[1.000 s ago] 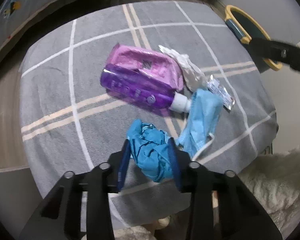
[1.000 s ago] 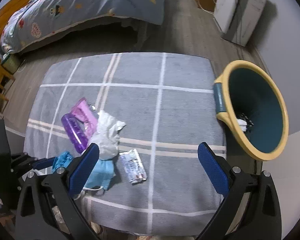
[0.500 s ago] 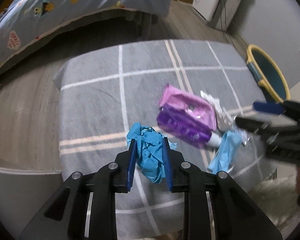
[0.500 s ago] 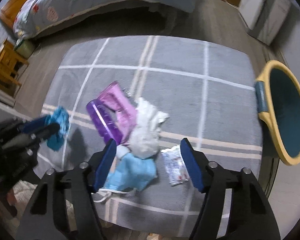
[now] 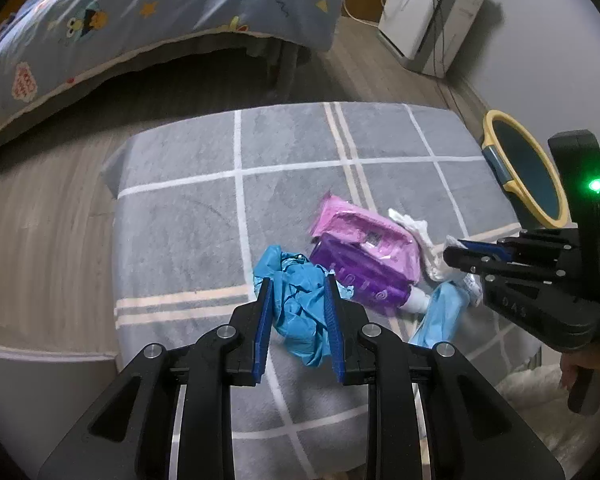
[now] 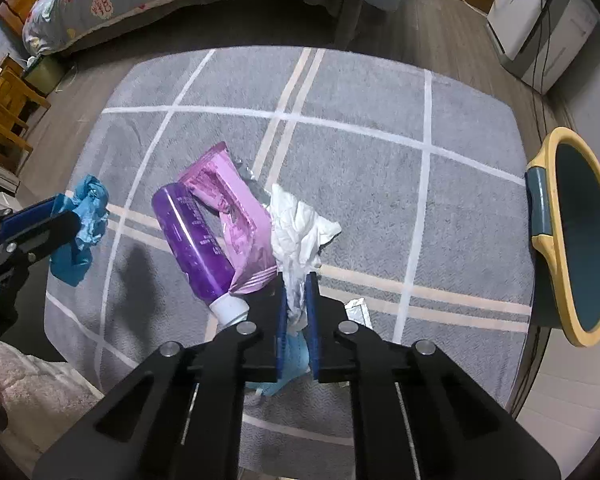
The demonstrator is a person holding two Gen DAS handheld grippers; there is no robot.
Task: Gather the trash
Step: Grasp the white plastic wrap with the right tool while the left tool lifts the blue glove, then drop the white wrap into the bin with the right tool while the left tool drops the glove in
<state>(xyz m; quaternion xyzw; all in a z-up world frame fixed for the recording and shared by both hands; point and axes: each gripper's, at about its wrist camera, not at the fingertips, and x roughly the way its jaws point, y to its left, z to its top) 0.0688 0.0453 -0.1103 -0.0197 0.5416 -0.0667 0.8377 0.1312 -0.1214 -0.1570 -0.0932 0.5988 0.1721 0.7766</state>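
My left gripper [image 5: 298, 280] is shut on a crumpled blue glove [image 5: 300, 308] and holds it above the grey rug; it also shows in the right wrist view [image 6: 82, 224]. My right gripper [image 6: 296, 280] is shut on a crumpled white tissue [image 6: 298, 228]. Next to the tissue lie a purple bottle [image 6: 192, 240], a pink pouch [image 6: 236, 216], a blue face mask [image 5: 440, 316] and a small foil wrapper [image 6: 358, 310]. A yellow-rimmed bin [image 6: 580, 240] stands at the rug's right edge.
The grey rug [image 6: 360, 152] with white stripes covers the floor. A bed [image 5: 120, 20] with a patterned cover stands behind it. A white appliance [image 5: 428, 12] is at the back right. A fluffy white mat [image 6: 32, 380] lies near me.
My left gripper lifted the blue glove up and away from the pile. My right gripper moved down onto the white tissue and closed on it.
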